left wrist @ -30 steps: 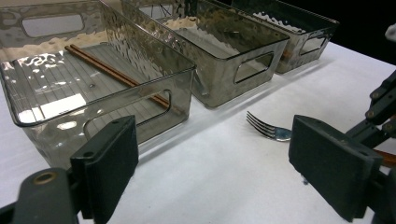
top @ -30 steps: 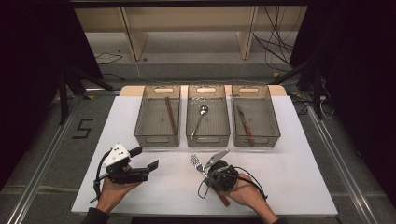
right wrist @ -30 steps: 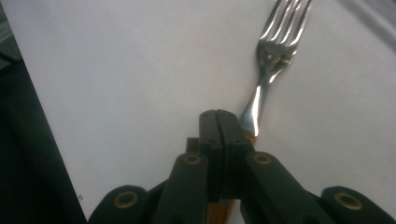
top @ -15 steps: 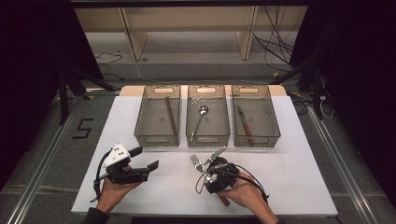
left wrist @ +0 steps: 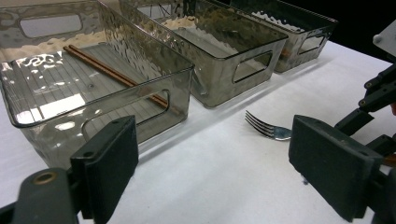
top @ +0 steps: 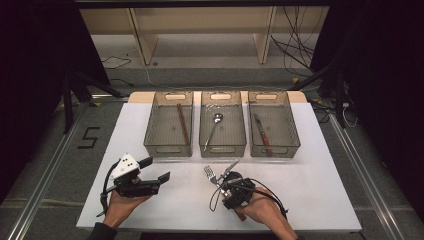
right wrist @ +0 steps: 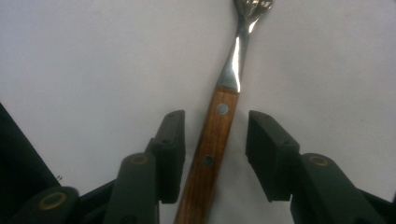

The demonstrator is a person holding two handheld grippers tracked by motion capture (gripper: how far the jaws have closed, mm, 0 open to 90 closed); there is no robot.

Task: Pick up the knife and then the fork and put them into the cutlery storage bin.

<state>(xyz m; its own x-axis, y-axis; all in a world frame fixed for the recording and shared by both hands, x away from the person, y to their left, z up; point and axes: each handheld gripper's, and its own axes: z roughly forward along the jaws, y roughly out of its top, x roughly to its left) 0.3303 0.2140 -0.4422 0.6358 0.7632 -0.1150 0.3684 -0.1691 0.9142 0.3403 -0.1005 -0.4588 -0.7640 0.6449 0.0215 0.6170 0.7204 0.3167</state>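
- The right gripper (right wrist: 215, 154) is seen near the table's front edge, right of its middle, with its jaws part open and set on either side of the wooden handle of a fork (right wrist: 212, 154); a gap is left on both sides, so the handle is not pressed. The jaws have just been closing.
- The fork (top: 209, 173) lies flat on the white table (top: 310, 195), tines pointed toward the far edge and the handle toward the front edge. In the right gripper view its metal neck and tines are seen beyond the jaw tips.
- The left gripper (top: 156, 170) is held near the front left corner of the table, well apart from the fork, with its jaws wide open and nothing between them.
- In the left gripper view the fork's tines (left wrist: 261, 126) are seen on bare table between the two jaws, farther off.
- Three clear bins are set in a row along the far edge of the table. The left bin (top: 150, 135) holds chopsticks (top: 183, 123), the middle bin (top: 241, 131) a spoon (top: 215, 126), and the right bin (top: 293, 131) a wooden-handled utensil (top: 262, 132).
- Between the fork and the front walls of the bins a strip of bare table is left; nothing is seen in the way there.
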